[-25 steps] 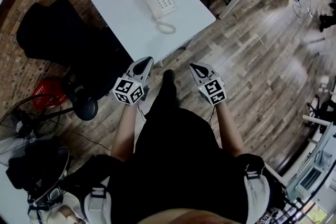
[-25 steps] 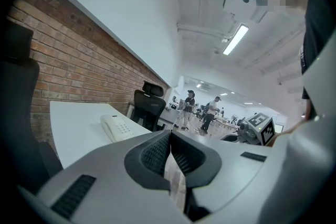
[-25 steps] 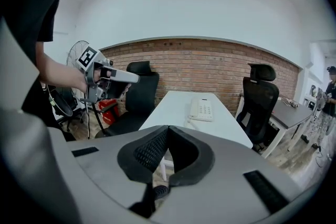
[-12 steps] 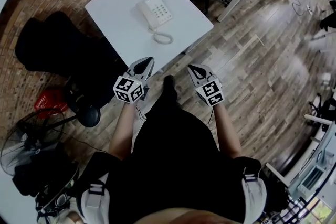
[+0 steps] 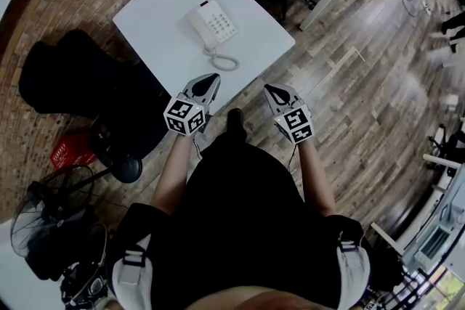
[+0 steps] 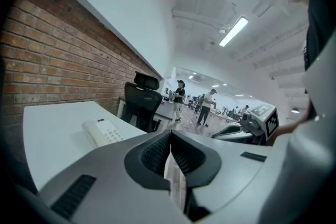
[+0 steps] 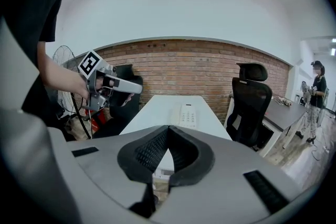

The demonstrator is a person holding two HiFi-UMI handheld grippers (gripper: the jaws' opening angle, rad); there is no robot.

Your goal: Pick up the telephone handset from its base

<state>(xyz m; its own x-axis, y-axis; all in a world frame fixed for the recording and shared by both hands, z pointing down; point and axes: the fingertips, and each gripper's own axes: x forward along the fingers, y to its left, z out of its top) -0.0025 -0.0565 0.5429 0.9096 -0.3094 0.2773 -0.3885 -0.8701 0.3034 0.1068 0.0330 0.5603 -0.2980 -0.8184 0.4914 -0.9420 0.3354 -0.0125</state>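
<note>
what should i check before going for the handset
1. Handset seated on the phone: ok.
2. Table bare around the phone: ok.
3. Jaws open for a grasp: not ok; left gripper and right gripper are both shut and empty.
4. A gripper at the handset: not ok; both are short of the phone, near the table's front edge.
5. Cord free to follow: cannot tell; it lies coiled at the phone's near side.
</note>
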